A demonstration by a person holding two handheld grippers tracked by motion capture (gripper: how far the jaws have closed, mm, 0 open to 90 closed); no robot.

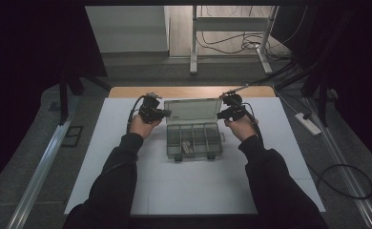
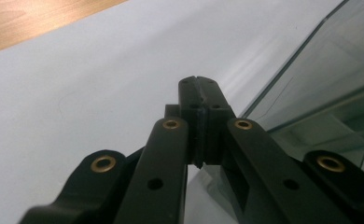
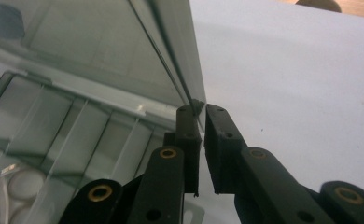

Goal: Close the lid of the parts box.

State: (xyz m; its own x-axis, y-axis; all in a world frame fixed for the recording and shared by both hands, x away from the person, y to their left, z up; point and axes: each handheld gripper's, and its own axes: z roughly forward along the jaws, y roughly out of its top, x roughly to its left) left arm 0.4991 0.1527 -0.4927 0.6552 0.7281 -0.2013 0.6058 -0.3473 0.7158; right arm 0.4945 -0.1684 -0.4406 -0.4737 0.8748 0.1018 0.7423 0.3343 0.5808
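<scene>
Lid (image 3: 124, 51) of the clear compartment box (image 1: 193, 140) sits at centre frame in the high view, raised behind the tray. Right gripper (image 3: 202, 112) has its jaws clamped on the lid's right edge; left gripper (image 2: 198, 84) has jaws together just beside the left edge (gripping nothing, as far as I can tell). Judged step: swinging the lid; next needs both edges guided evenly on the white table (image 1: 198, 186).

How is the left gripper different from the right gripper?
The left gripper has its jaws pressed together beside the clear lid, apart from it; the right gripper has its jaws a little apart around the lid's edge. In the high view the left one sits at the box's left side, the right one at its right. Both are black and hand-held.
</scene>
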